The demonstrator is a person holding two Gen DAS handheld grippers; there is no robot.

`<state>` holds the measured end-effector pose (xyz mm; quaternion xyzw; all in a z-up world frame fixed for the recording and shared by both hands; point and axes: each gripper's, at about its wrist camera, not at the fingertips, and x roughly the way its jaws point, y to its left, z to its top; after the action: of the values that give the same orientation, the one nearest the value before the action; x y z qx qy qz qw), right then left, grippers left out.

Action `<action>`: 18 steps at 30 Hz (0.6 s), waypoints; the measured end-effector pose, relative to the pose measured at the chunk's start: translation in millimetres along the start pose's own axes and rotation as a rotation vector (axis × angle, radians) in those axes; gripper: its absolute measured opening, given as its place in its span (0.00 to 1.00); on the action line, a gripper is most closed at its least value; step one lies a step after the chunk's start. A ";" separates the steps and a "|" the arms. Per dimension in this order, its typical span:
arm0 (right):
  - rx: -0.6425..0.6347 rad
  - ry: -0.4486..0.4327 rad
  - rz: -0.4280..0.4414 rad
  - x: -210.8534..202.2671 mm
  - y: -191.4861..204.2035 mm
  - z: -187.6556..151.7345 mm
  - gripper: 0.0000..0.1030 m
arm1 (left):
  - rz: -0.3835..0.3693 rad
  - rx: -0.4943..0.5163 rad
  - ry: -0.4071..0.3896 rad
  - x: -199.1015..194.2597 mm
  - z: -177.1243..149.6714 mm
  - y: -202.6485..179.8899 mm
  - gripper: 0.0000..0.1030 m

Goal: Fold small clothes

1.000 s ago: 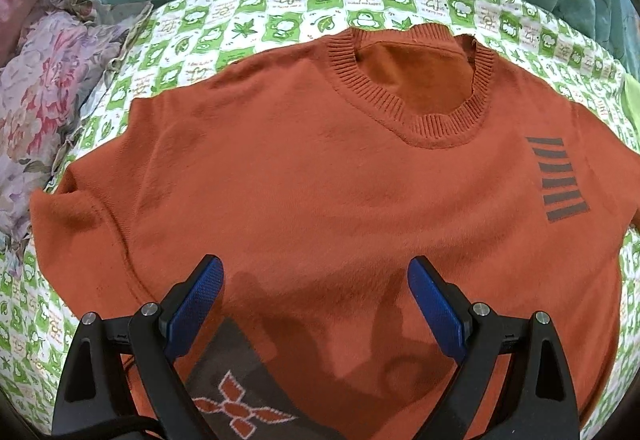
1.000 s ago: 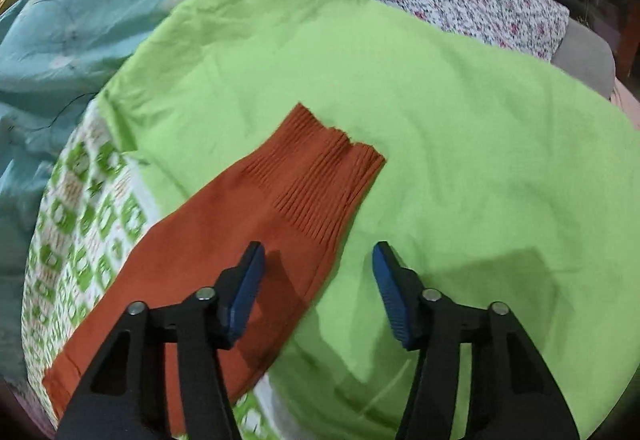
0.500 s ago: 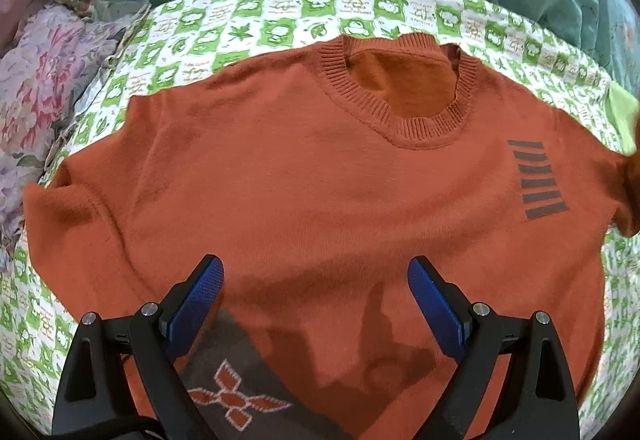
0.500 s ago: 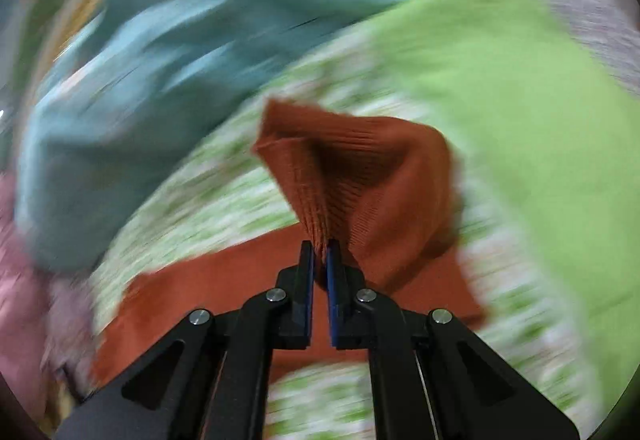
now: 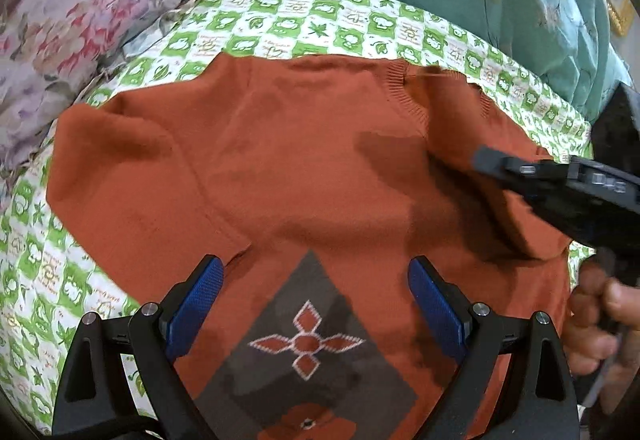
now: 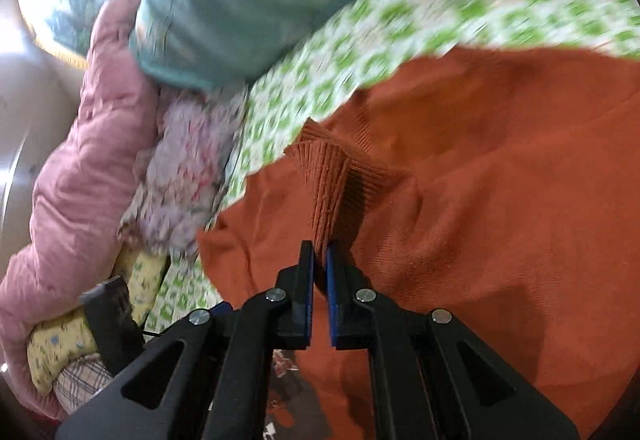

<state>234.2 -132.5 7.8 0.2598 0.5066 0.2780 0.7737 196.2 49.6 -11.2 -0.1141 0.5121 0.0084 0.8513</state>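
Since a second ago the right gripper (image 6: 318,260) has clamped the ribbed cuff (image 6: 332,176) and carried that sleeve from 3 o'clock across the orange sweater (image 5: 300,168) on the bed (image 5: 304,16). Sleeve fold underway; next, lay and release it. Left gripper (image 5: 316,296) hovers wide, empty.

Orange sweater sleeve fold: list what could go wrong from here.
1. The right hand-held gripper pinches only the ribbed cuff; a fast pull could slip it free.
2. The left hand-held gripper hangs open above the orange sweater, pinning nothing, so the body may drag and bunch.
3. The sleeve may land crooked over the collar.
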 end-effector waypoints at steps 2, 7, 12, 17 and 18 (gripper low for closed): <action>-0.011 0.036 -0.008 14.2 1.9 -2.6 0.07 | 0.000 -0.001 0.000 -0.9 -1.7 3.3 0.91; 0.013 0.136 -0.014 40.3 5.6 -8.5 0.15 | -0.021 -0.029 0.019 5.0 -2.5 13.4 0.91; -0.011 0.130 -0.028 14.5 7.7 -18.9 0.20 | -0.058 -0.054 0.032 16.3 11.2 17.0 0.91; -0.023 0.149 -0.070 -10.6 5.7 -42.2 0.20 | -0.127 -0.051 0.048 34.7 34.8 0.9 0.91; -0.030 0.162 -0.084 -16.1 4.2 -50.5 0.20 | -0.133 -0.036 0.059 41.3 39.2 -4.2 0.91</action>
<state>181.3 -134.6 3.2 0.2033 0.5736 0.2728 0.7452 250.5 49.3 -28.9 -0.1633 0.5279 -0.0421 0.8324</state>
